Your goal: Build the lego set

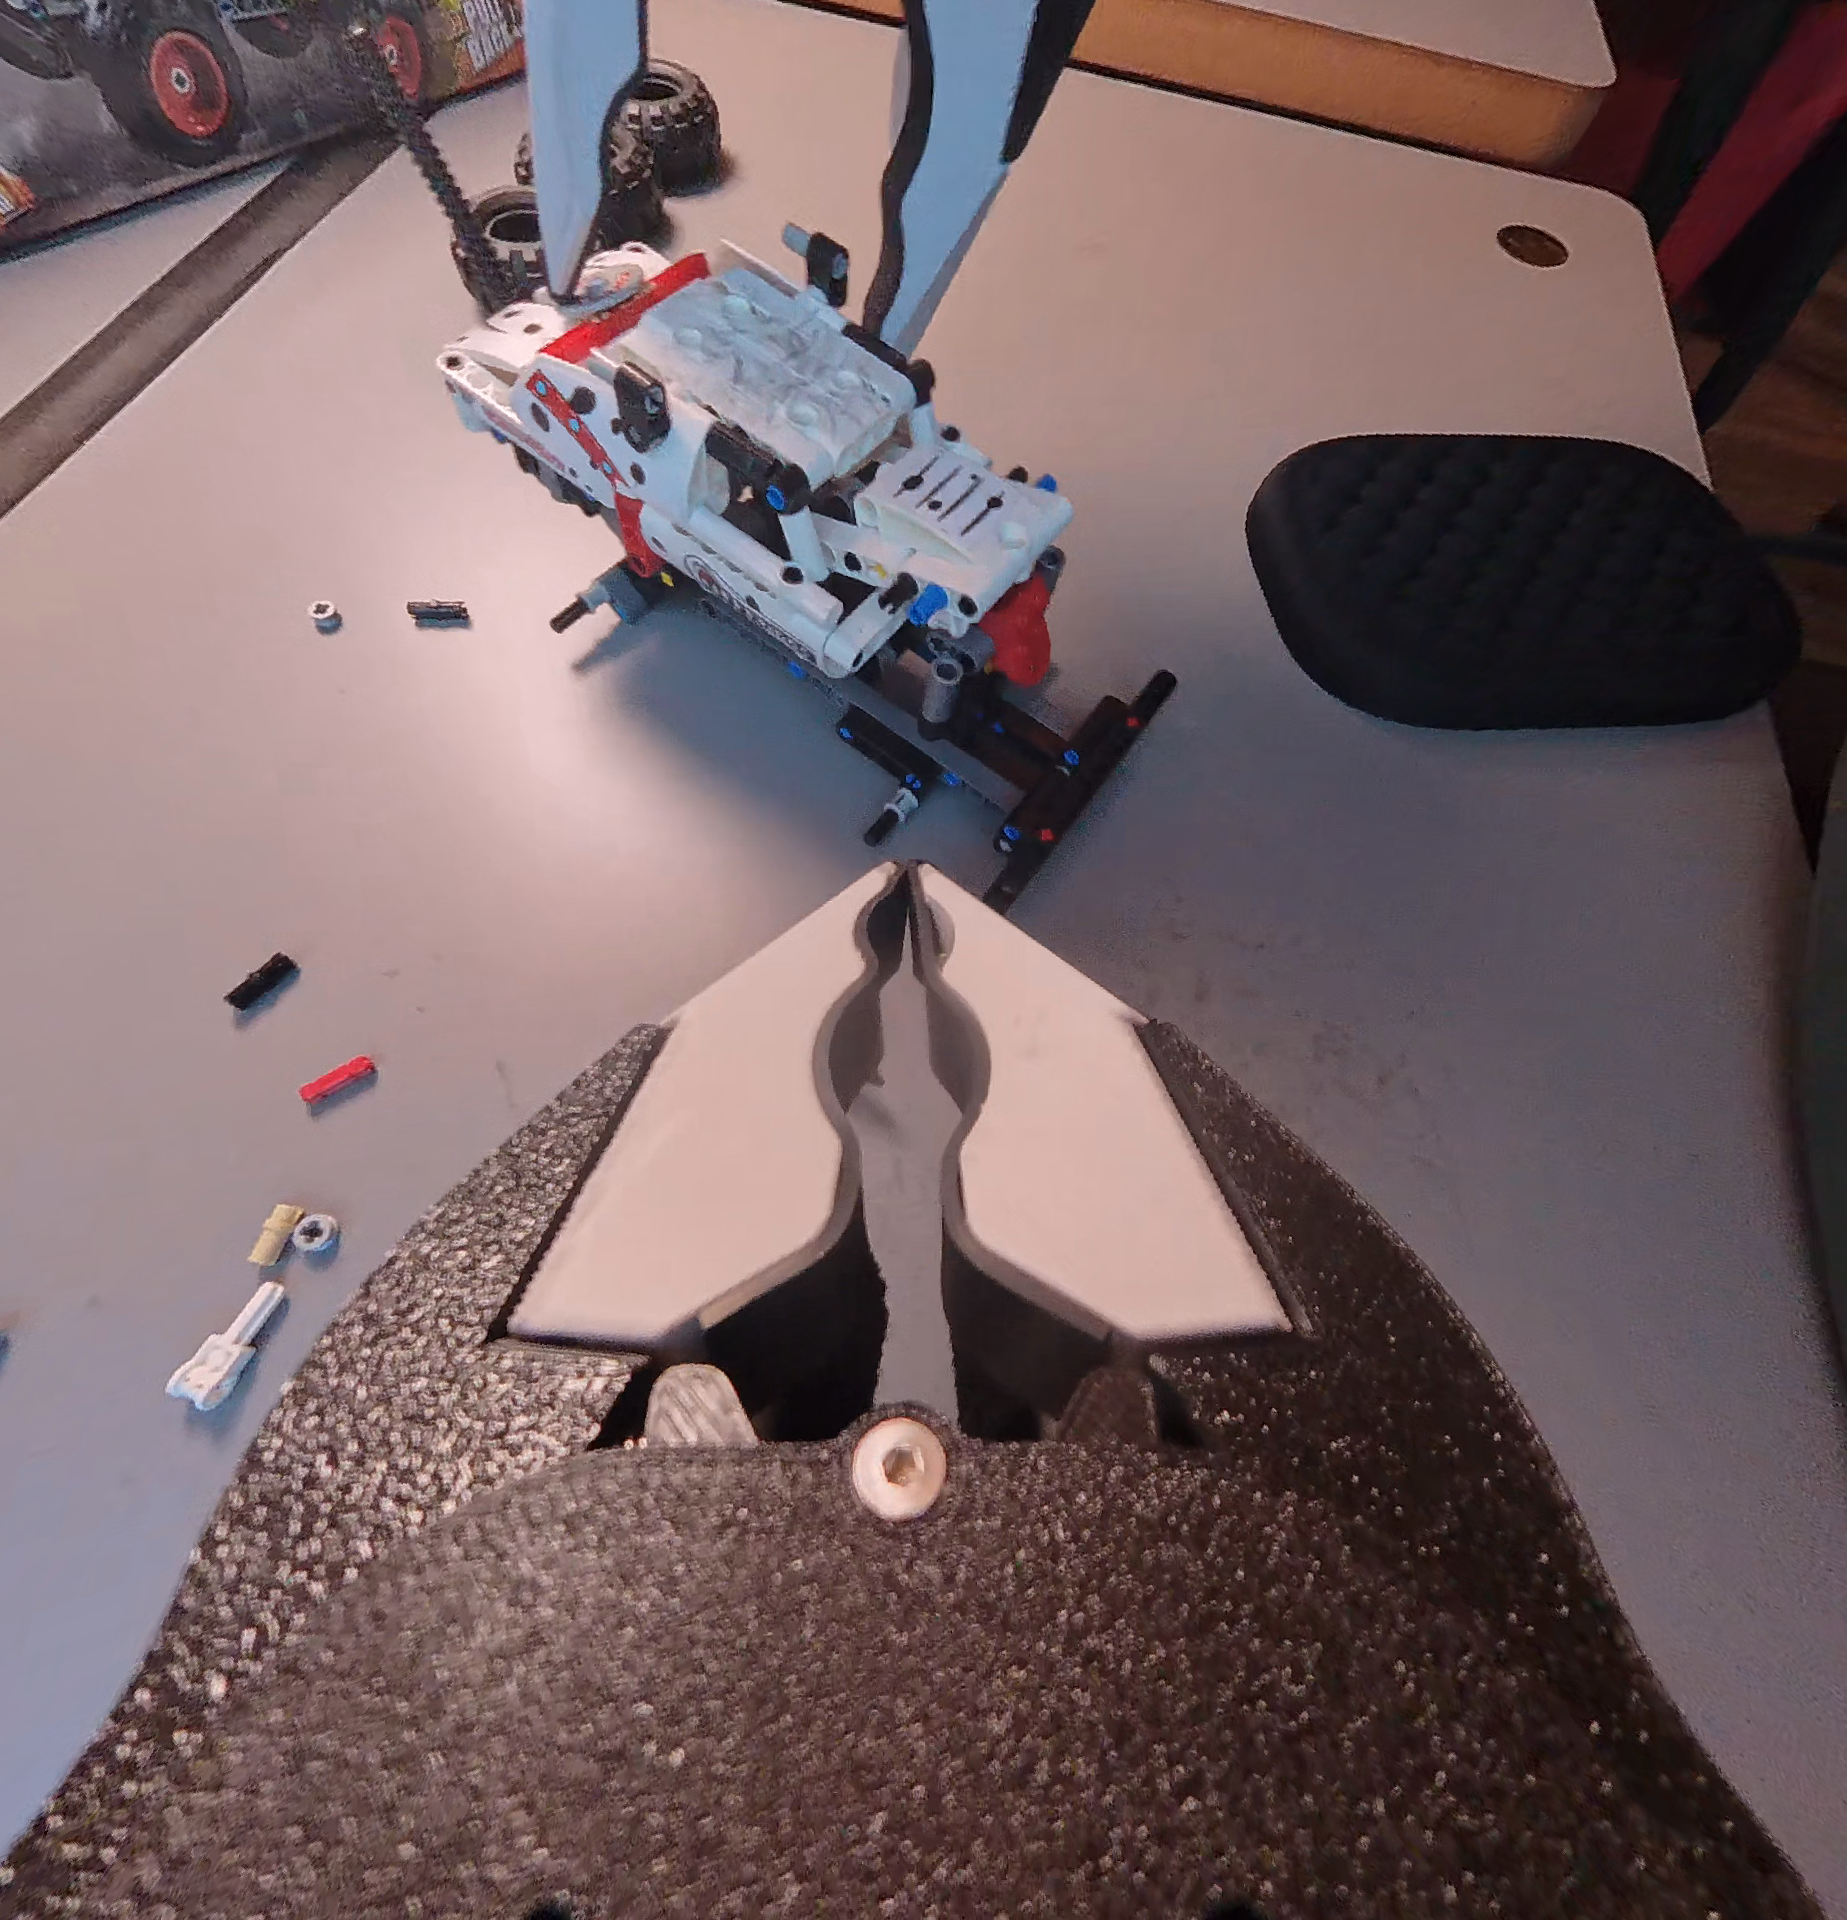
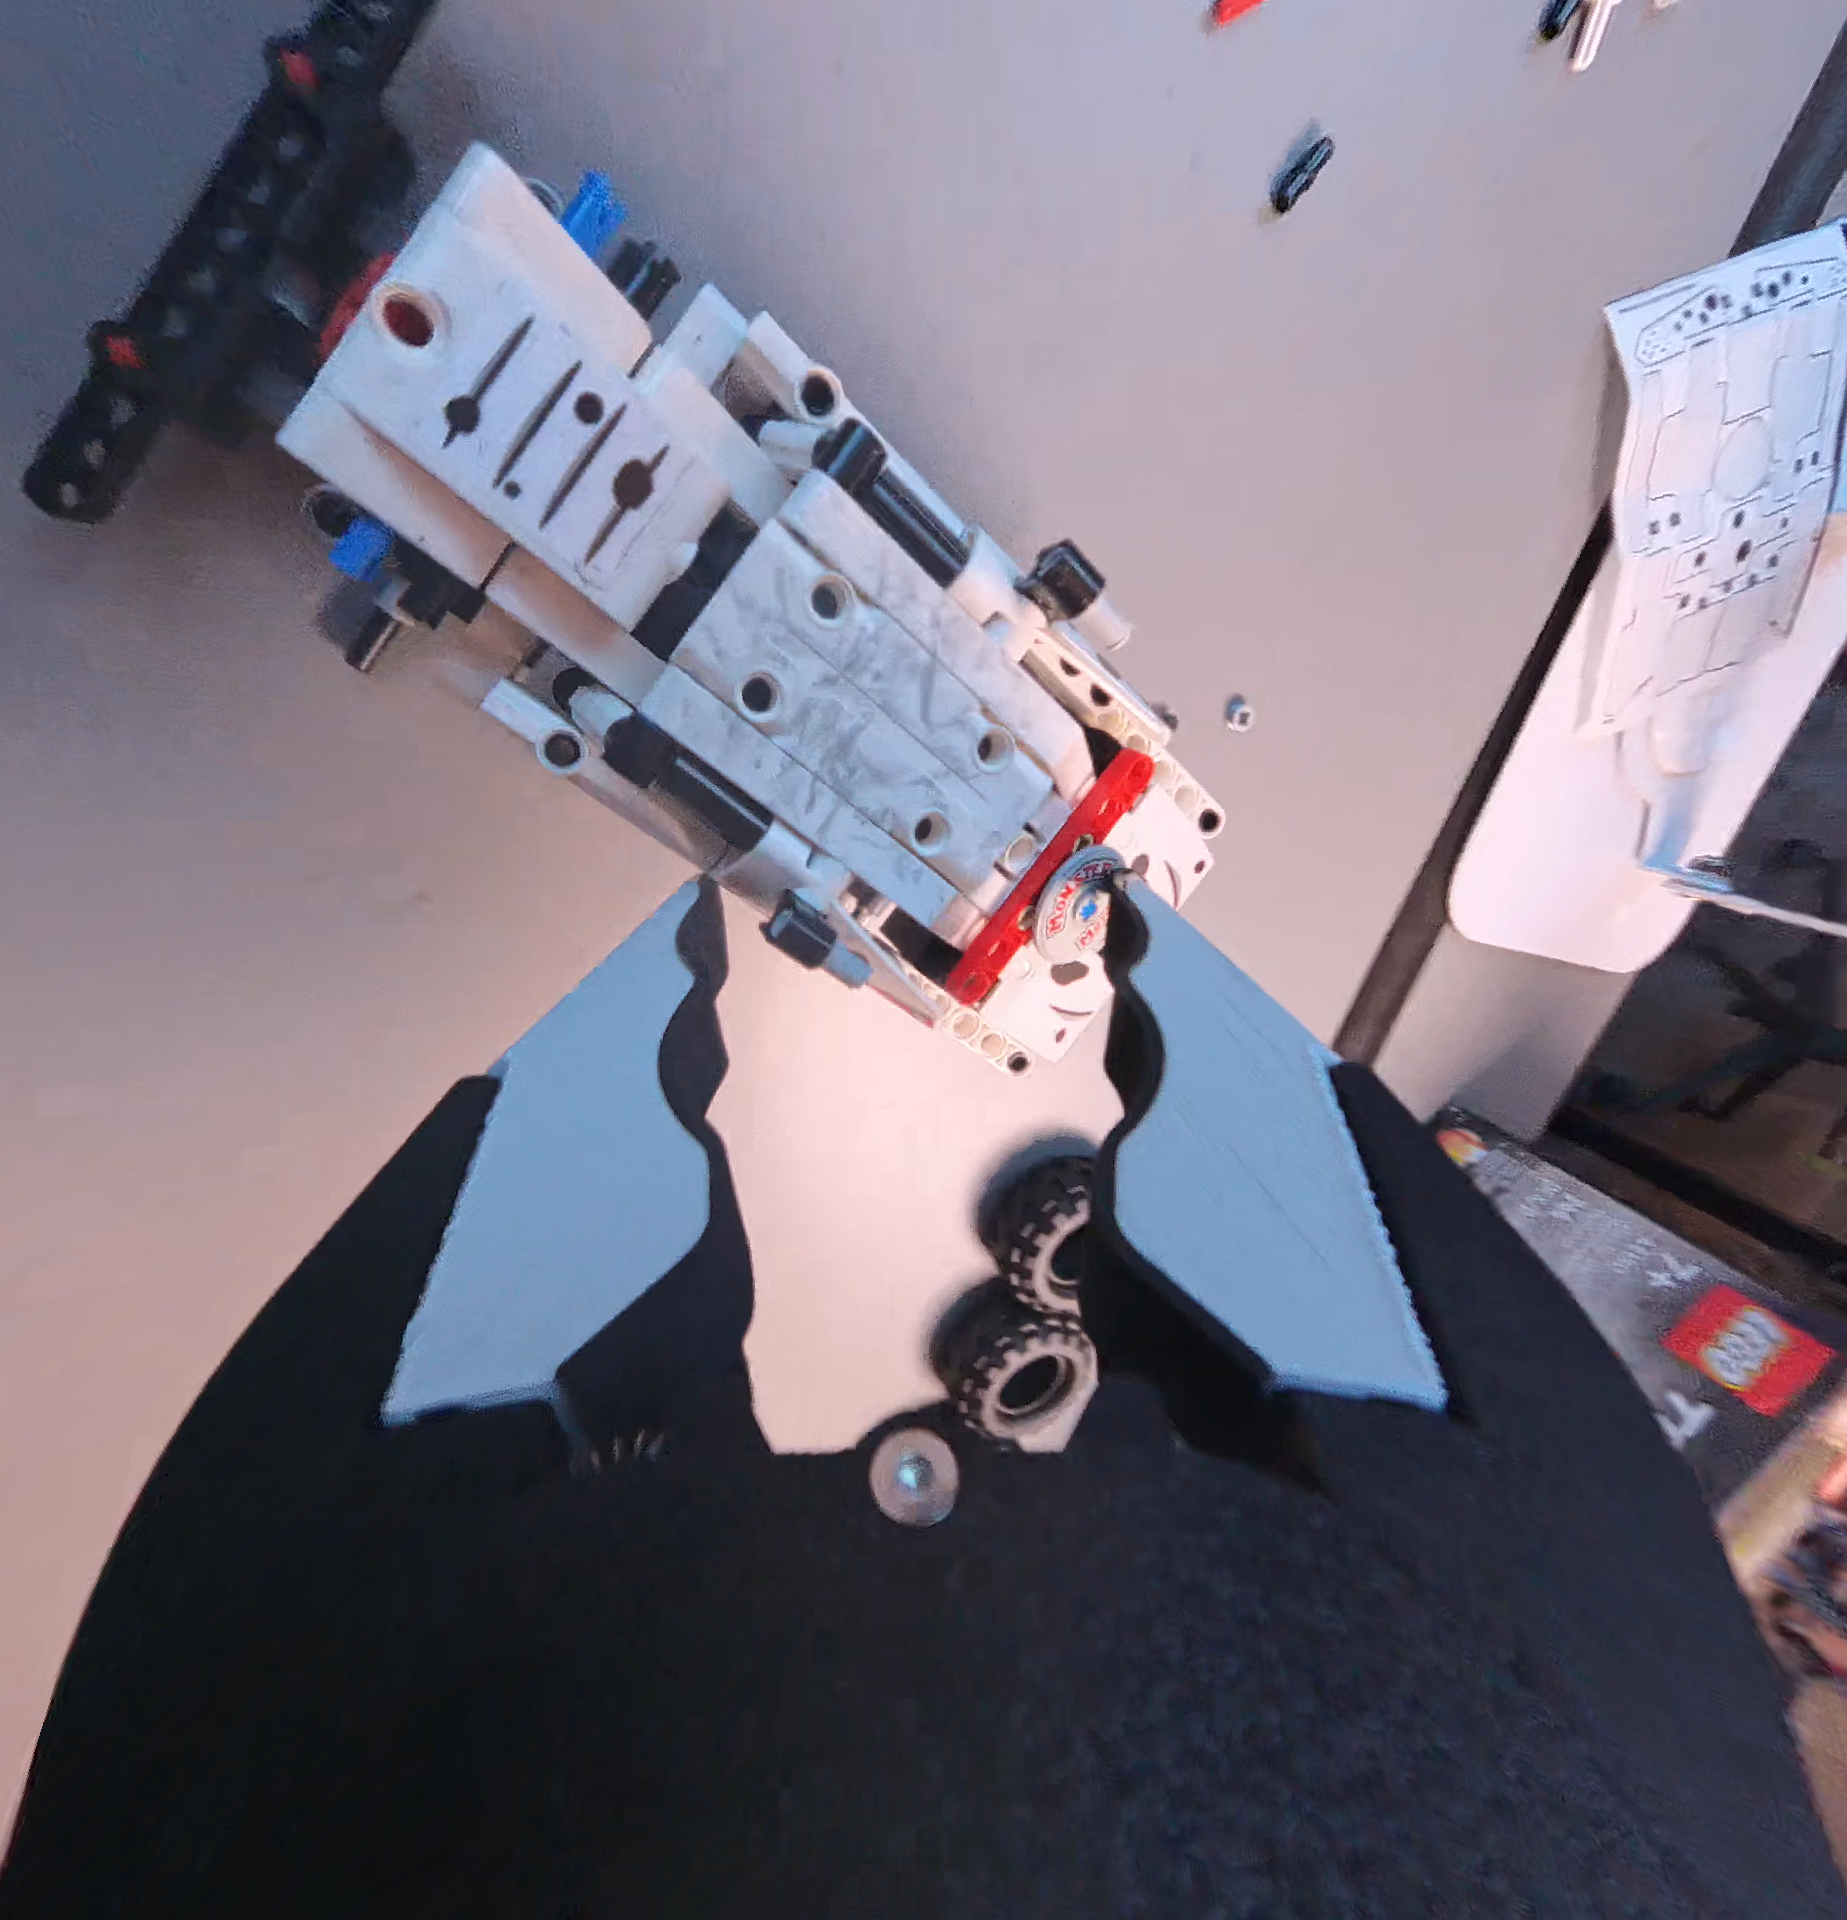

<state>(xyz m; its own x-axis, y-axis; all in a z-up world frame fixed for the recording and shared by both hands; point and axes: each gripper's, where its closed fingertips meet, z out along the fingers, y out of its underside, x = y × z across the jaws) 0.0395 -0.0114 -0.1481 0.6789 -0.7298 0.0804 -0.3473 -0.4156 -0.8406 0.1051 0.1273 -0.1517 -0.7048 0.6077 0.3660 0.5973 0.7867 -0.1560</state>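
A white, red and black lego truck body (image 1: 753, 468) stands on the grey table (image 1: 275, 779), without wheels. It also shows in the right wrist view (image 2: 690, 623). My left gripper (image 1: 906, 871) is shut just short of the truck's black front beam (image 1: 1085, 779); I see nothing between its tips. My right gripper (image 2: 919, 894) is open over the truck's rear end. Its right fingertip (image 2: 1137, 904) touches a round printed disc (image 2: 1075, 904) beside the red beam (image 2: 1054, 873). The left wrist view shows the right gripper (image 1: 732, 312) straddling the rear from above.
Black tyres (image 1: 670, 114) lie behind the truck and show between my right fingers (image 2: 1023, 1371). Small loose parts lie at the left: a red pin (image 1: 337, 1078), a black pin (image 1: 261, 979), a white piece (image 1: 228, 1356). A black textured pad (image 1: 1511, 582) lies right. The set's box (image 1: 171, 83) and a sticker sheet (image 2: 1729, 468) lie nearby. Left tips to right tips: about 15 centimetres.
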